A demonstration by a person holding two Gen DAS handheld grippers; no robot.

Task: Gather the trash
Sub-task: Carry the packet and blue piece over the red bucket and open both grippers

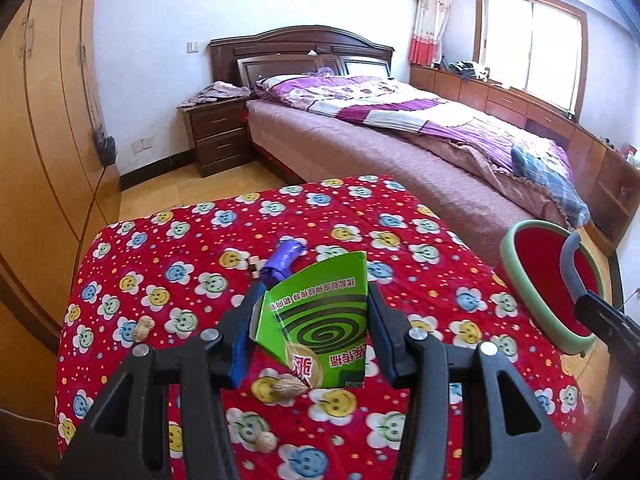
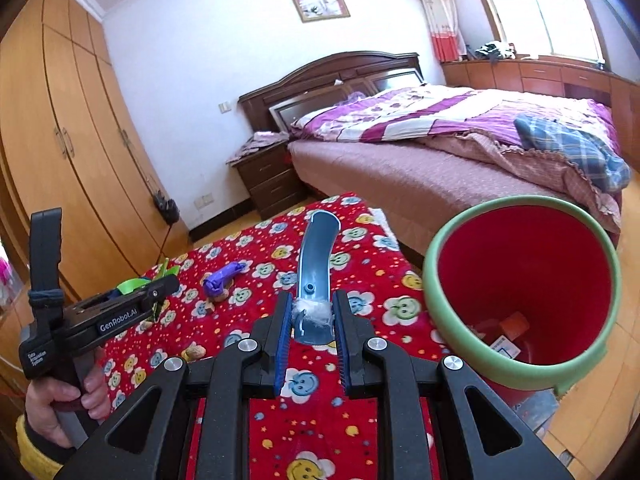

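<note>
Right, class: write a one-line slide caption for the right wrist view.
Right claw shut on the grey handle of a red bin, above a red flowered cloth strewn with peanuts.

Peanuts (image 1: 143, 329) and purple wrapper (image 1: 281, 261) on flowered table (image 1: 192, 240).

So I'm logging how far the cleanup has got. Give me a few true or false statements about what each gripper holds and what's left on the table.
1. The left gripper is shut on the green box. True.
2. The right gripper is empty. False: it is shut on the grey handle of the bin.
3. The red bin is empty. False: some pieces lie at its bottom.
4. A purple wrapper lies on the tablecloth. True.
5. No peanuts remain. False: several lie on the cloth.
</note>
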